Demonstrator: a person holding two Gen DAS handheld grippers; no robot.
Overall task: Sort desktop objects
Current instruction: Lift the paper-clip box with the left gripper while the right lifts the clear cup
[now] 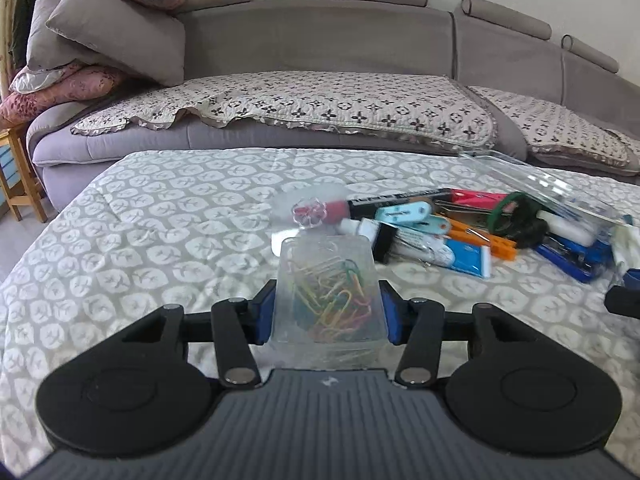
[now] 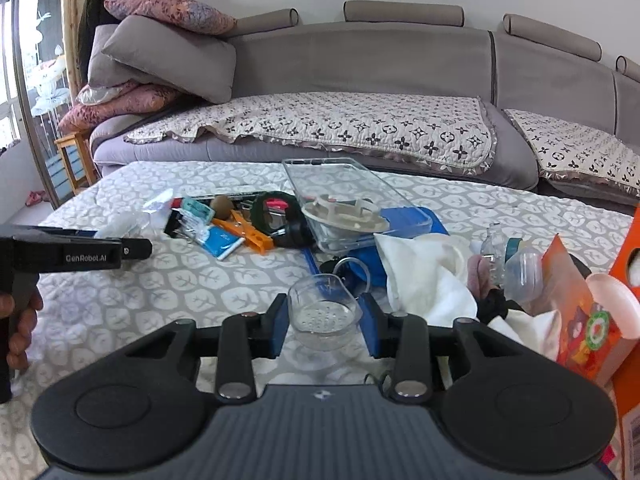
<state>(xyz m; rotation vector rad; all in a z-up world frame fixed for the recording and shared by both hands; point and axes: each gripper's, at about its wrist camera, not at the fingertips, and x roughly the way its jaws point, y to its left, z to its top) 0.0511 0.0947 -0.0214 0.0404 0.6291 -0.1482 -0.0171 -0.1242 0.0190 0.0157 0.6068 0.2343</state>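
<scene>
My left gripper (image 1: 326, 308) is shut on a clear plastic box of coloured paper clips (image 1: 328, 296), held above the quilted table cover. My right gripper (image 2: 325, 322) is shut on a small clear plastic cup (image 2: 324, 312) with a dimpled bottom. A pile of stationery (image 1: 432, 228) lies ahead and to the right in the left wrist view: pens, clips, a blue stapler (image 1: 576, 258), a green tape ring (image 1: 510, 216). The same pile (image 2: 240, 224) shows in the right wrist view, left of a clear tray (image 2: 340, 188). The left gripper's body (image 2: 72, 254) shows at the left edge there.
A white cloth (image 2: 420, 272), a blue folder (image 2: 404, 216), small bottles (image 2: 520, 264) and an orange box (image 2: 628, 264) crowd the right side. A grey sofa (image 1: 320, 40) with cushions stands behind the table. A wooden stool (image 1: 16, 176) stands at the far left.
</scene>
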